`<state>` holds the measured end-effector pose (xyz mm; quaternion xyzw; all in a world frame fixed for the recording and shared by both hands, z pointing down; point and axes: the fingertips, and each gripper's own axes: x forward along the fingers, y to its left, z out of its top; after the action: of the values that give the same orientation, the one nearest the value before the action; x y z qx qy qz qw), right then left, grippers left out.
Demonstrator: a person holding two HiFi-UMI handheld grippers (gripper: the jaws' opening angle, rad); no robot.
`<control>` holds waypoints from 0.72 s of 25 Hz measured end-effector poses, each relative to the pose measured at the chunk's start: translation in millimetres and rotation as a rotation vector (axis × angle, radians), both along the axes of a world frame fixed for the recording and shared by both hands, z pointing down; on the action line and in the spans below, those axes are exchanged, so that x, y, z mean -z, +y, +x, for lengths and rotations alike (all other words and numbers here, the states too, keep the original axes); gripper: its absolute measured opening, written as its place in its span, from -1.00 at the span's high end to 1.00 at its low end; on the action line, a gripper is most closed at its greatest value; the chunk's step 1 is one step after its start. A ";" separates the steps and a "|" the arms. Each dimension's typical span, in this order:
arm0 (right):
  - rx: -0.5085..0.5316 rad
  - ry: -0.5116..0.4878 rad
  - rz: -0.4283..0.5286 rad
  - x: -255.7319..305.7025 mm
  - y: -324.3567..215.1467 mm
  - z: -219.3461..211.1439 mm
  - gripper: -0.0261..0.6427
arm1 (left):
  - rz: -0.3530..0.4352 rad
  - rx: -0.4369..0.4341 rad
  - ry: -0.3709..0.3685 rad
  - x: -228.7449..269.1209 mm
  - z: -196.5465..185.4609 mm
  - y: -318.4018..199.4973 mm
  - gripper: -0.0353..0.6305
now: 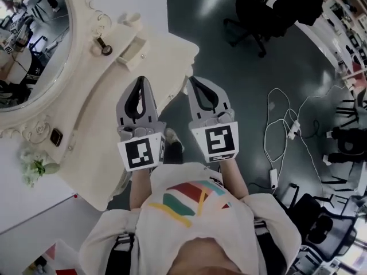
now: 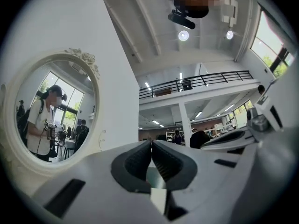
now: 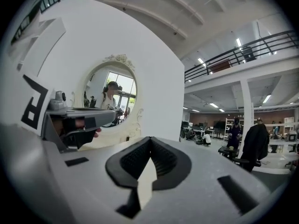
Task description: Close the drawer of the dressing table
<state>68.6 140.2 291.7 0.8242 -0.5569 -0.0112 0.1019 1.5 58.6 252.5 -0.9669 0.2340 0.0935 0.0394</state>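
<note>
The dressing table's [image 1: 86,119] drawer [image 1: 133,51] is sitting pulled out just beyond my 2 tools. I am holding the left gripper [image 1: 140,83] and right gripper [image 1: 195,85] clamped together, empty, and planning a square, even push on its front.

Grey left gripper [image 1: 140,85], right gripper [image 1: 194,83]; striped white shirt [image 1: 229,222]

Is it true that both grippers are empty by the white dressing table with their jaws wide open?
No. The jaws are shut, not wide open: the left gripper view shows the left gripper with pads pressed together, and the right gripper view the same for the right gripper. Both are indeed empty by the white dressing table.
</note>
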 end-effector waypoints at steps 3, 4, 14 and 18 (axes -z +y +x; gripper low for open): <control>0.063 0.012 -0.002 7.2 -57.2 27.6 0.92 | -0.001 0.035 0.013 4.7 26.5 -47.2 0.87; 0.081 0.012 -0.004 7.4 -74.0 34.6 0.92 | -0.012 0.049 0.007 1.7 32.4 -61.5 0.87; 0.252 -0.050 -0.024 -7.1 -193.6 52.0 0.92 | -0.091 0.266 -0.092 -31.1 30.0 -172.6 0.87; 0.348 -0.076 0.018 -2.7 -224.6 42.9 0.92 | -0.085 0.375 -0.098 -30.0 11.0 -196.8 0.87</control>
<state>111.5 -84.4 294.5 0.7163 -0.6943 -0.0024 0.0699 12.4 -138.1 282.5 -0.9105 0.4118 0.0275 0.0268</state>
